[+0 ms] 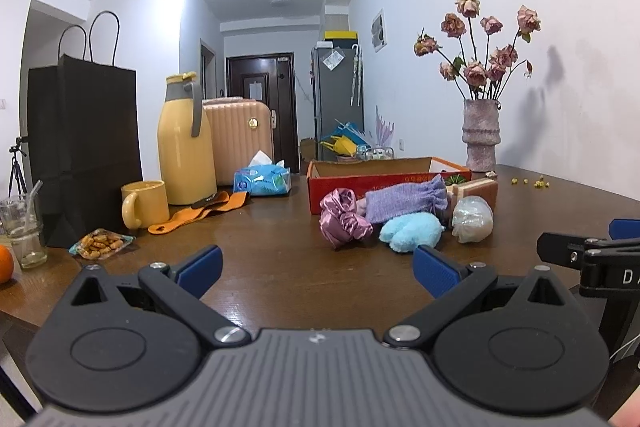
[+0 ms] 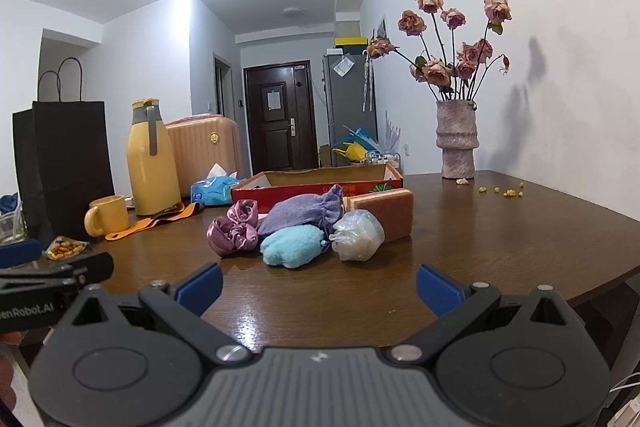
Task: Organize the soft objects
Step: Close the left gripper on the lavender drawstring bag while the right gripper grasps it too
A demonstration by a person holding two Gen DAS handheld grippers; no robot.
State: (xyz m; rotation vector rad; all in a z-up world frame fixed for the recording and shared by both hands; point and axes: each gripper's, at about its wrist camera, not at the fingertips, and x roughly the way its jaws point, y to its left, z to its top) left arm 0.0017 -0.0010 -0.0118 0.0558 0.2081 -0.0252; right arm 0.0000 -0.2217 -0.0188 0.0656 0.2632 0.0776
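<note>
A pile of soft things lies on the brown table in front of a red cardboard box (image 1: 384, 183) (image 2: 304, 189): a pink satin scrunchie (image 1: 344, 223) (image 2: 234, 229), a purple knit pouch (image 1: 404, 203) (image 2: 304, 211), a light blue fluffy piece (image 1: 410, 233) (image 2: 292, 247), a whitish mesh puff (image 1: 472, 219) (image 2: 358, 235) and a brown sponge (image 1: 478, 189) (image 2: 386, 207). My left gripper (image 1: 318, 271) is open and empty, short of the pile. My right gripper (image 2: 320, 285) is open and empty, also short of it.
On the left stand a yellow jug (image 1: 186, 143), a yellow mug (image 1: 144, 203), a black paper bag (image 1: 84, 155), a tissue pack (image 1: 262, 179), an orange strap (image 1: 200, 213) and a snack packet (image 1: 100, 245). A vase of dried roses (image 2: 458, 139) stands at the back right.
</note>
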